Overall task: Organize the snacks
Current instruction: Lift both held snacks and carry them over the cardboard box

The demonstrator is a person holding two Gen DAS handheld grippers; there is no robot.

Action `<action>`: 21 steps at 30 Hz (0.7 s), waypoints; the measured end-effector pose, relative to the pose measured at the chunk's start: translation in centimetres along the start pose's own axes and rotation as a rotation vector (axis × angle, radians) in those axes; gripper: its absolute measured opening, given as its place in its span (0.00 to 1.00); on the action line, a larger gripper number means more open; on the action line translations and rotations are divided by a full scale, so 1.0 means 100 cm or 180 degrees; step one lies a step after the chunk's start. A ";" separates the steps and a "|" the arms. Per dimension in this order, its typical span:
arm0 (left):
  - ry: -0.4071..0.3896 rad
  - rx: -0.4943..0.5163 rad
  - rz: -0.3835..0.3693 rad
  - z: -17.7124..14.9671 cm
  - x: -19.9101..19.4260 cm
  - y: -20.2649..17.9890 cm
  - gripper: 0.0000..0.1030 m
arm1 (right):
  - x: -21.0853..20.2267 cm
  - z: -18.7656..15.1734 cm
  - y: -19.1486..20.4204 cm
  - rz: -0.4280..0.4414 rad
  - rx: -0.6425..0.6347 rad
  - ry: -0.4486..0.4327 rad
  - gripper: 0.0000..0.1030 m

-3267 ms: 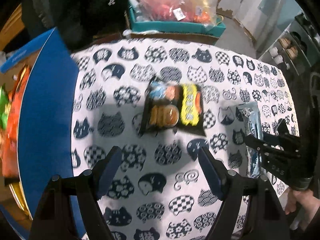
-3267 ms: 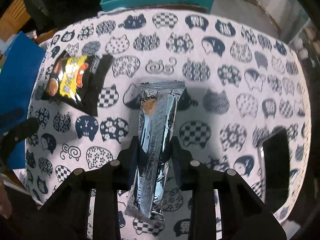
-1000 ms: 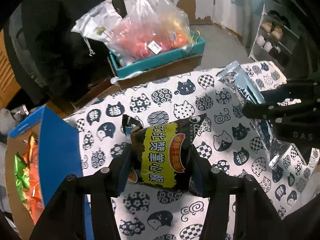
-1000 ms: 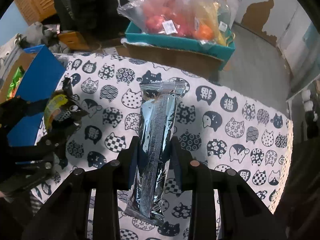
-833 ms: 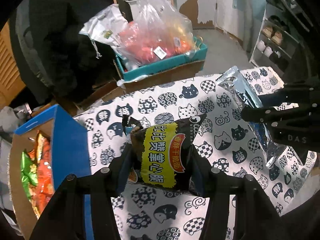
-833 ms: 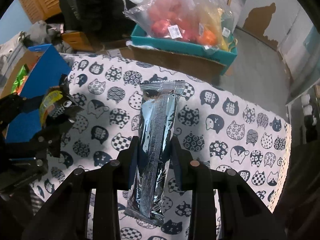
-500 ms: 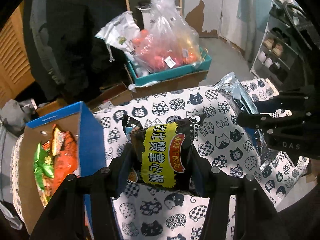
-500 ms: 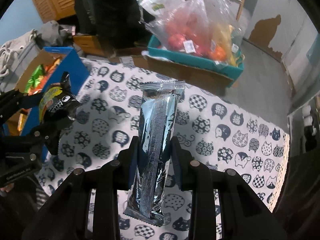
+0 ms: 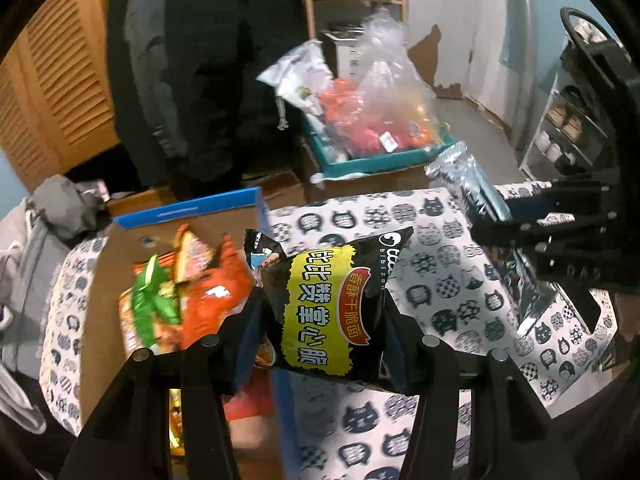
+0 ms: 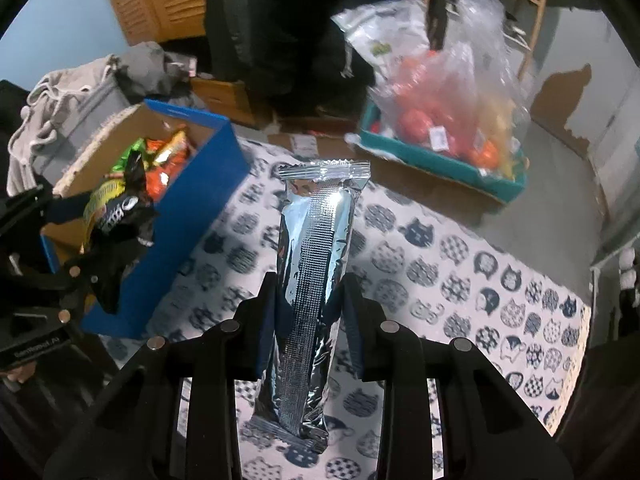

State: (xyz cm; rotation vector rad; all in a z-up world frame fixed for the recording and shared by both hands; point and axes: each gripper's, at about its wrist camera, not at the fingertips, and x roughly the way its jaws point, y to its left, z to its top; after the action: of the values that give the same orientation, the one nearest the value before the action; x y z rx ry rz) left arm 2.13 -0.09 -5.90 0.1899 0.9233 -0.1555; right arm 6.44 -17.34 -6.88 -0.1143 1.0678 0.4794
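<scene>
Item: left gripper [image 9: 324, 312], jaws clamped on a black-and-yellow snack bag [image 9: 334, 304], held clear of the cat-print tablecloth [image 9: 448, 280]. Item: right gripper [image 10: 308, 300], jaws closed on a silver foil packet [image 10: 316, 276], long axis running straight out along the fingers. Destination, by judgement: blue cardboard box [image 10: 188, 216], open-topped, already holding orange and green packets [image 9: 176, 292]. Governing relation: the box lies to the left of both loads; the snack bag hangs at the box's near wall, partly over the opening, while the foil packet is over the cloth, well right of it. The left hand is nearer and likely deposits first.
</scene>
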 end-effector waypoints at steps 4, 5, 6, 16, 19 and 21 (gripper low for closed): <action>-0.0012 -0.0165 0.0045 -0.009 -0.010 0.027 0.53 | 0.001 0.013 0.019 0.0062 -0.0082 -0.0036 0.28; -0.0025 -0.0219 0.0061 -0.011 -0.013 0.035 0.53 | 0.001 0.017 0.024 0.0088 -0.0099 -0.0038 0.28; -0.0032 -0.0245 0.0071 -0.012 -0.014 0.039 0.53 | 0.003 0.021 0.031 0.0117 -0.0118 -0.0037 0.28; -0.0055 -0.0594 0.0185 -0.032 -0.025 0.098 0.53 | 0.014 0.058 0.089 0.0359 -0.0279 -0.0021 0.28; -0.0036 -0.0668 0.0232 -0.040 -0.025 0.113 0.53 | 0.018 0.067 0.107 0.0393 -0.0339 -0.0012 0.28; -0.0025 -0.0725 0.0255 -0.045 -0.025 0.124 0.53 | 0.022 0.072 0.118 0.0418 -0.0365 0.0004 0.28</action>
State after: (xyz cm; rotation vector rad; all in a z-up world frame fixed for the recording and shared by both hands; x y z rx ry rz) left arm -0.18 13.08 -5.35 0.0153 0.9166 0.0233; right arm 8.10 -3.84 -3.67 -0.1462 1.0532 0.6595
